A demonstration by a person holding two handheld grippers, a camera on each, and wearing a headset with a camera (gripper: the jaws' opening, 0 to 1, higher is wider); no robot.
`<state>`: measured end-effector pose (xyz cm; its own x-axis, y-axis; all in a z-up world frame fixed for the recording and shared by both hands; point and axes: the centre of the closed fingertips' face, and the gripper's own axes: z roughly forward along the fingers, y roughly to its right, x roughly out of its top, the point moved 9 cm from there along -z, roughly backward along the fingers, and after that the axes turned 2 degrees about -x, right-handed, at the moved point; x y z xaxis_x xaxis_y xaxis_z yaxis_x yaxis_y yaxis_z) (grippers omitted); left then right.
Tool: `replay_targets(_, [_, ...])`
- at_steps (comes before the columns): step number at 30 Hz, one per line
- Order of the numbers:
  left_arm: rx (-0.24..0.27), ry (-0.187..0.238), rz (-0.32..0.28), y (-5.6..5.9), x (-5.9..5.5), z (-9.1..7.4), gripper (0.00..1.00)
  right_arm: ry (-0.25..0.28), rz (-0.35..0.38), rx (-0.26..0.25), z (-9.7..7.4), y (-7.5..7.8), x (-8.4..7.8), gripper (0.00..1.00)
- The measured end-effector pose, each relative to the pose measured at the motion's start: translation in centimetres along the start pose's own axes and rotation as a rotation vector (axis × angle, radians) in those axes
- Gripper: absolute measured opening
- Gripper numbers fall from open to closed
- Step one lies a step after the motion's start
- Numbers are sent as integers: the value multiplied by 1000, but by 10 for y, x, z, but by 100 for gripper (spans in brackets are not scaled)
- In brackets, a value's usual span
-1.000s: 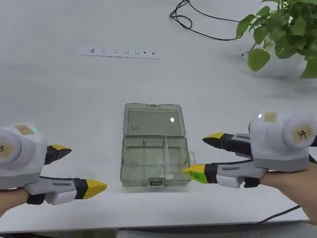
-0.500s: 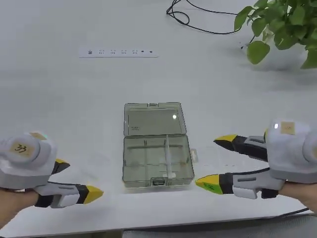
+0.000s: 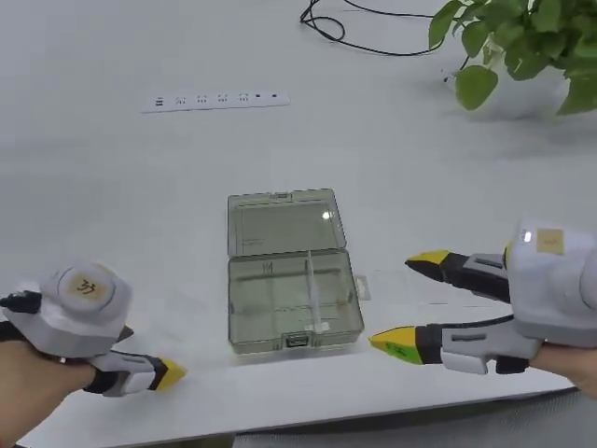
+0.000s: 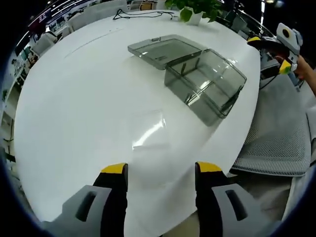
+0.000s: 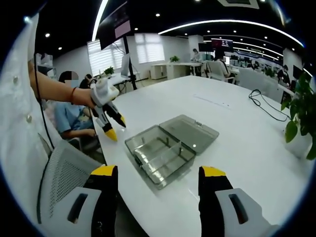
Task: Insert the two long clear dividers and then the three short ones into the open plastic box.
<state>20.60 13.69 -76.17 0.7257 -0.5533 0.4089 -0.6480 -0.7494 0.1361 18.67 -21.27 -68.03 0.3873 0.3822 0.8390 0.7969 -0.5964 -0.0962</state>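
An open smoky-clear plastic box (image 3: 291, 301) lies near the table's front edge, its lid (image 3: 283, 222) folded flat behind it. A long clear divider (image 3: 312, 291) stands inside it, front to back. In the left gripper view a flat clear divider (image 4: 148, 131) lies on the table just ahead of my left gripper (image 4: 160, 170), which is open and empty; the box (image 4: 207, 81) sits beyond it. Faint clear pieces (image 3: 366, 287) lie right of the box. My right gripper (image 3: 410, 301) hovers open and empty to the right of the box (image 5: 160, 153). My left gripper (image 3: 149, 353) is at the lower left.
A white power strip (image 3: 215, 100) lies at the back left, with a black cable (image 3: 345, 28) and a potted plant (image 3: 522, 42) at the back right. The table's front edge (image 3: 326, 411) is close below both grippers. A grey mesh chair (image 4: 276, 143) stands past it.
My left gripper has dropped toward the front left edge and rolled, so its round top faces the headset. My right gripper has drifted slightly right. Both stay open.
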Motion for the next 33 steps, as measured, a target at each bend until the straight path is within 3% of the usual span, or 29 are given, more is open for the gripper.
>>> replay_targets(6, [22,-25,-2,0,2,0,48,7,9,-7,-2,1,-1,67])
replay_targets(14, [90,-87,66,-5,4,4,39,22,20,-11,-2,1,0,66])
replay_targets(20, [86,-103,49,-7,6,5,38,33,18,-14,-2,1,2,66])
replay_targets(33, [70,-134,75,-7,10,7,32,32,18,-12,-1,-1,2,66])
